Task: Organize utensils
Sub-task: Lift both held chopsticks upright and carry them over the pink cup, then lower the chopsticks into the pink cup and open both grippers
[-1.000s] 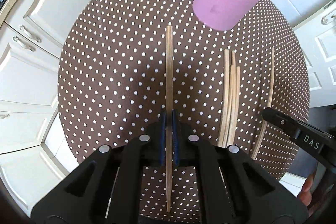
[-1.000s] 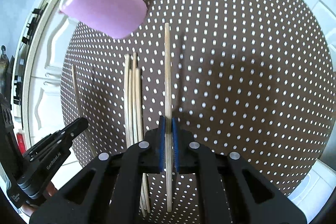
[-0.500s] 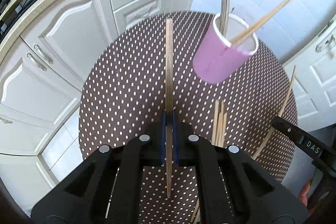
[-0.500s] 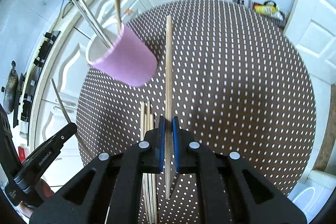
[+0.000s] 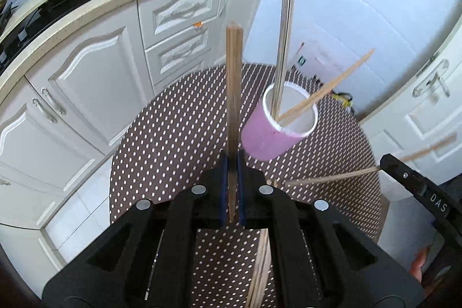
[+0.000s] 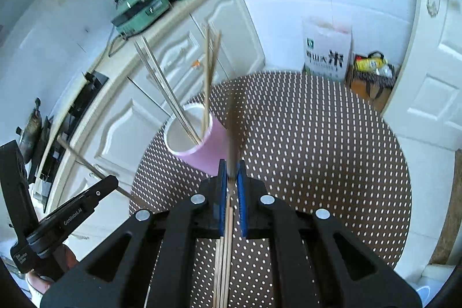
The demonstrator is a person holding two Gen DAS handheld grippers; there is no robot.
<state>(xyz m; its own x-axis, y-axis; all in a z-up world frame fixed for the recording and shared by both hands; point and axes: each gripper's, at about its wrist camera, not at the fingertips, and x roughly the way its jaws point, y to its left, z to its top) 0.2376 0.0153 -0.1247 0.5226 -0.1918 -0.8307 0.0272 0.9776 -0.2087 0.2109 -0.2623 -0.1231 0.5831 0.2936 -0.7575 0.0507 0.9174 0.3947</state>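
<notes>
A white-cabinet kitchen surrounds a round table under a brown, white-dotted cloth. On it stands a pink cylindrical paper cup with a white interior, already holding several wooden chopsticks that lean against its rim. More loose wooden chopsticks lie on the cloth just below the grippers.

The left gripper is clamped on one pale wooden chopstick, which points up and away beside the cup. The right gripper is likewise closed on a single motion-blurred chopstick, just right of the cup.

Risks, as judged:
- Either long stick may strike the leaning chopsticks or the rim on insertion and tip the light cup.
- Simultaneous approach may cross the two sticks.
- A narrow pinch may let a stick pivot.

Legible markings: "DAS" on the right gripper's body in the left view; "GenRobot.AI" on the left gripper's body in the right view.
</notes>
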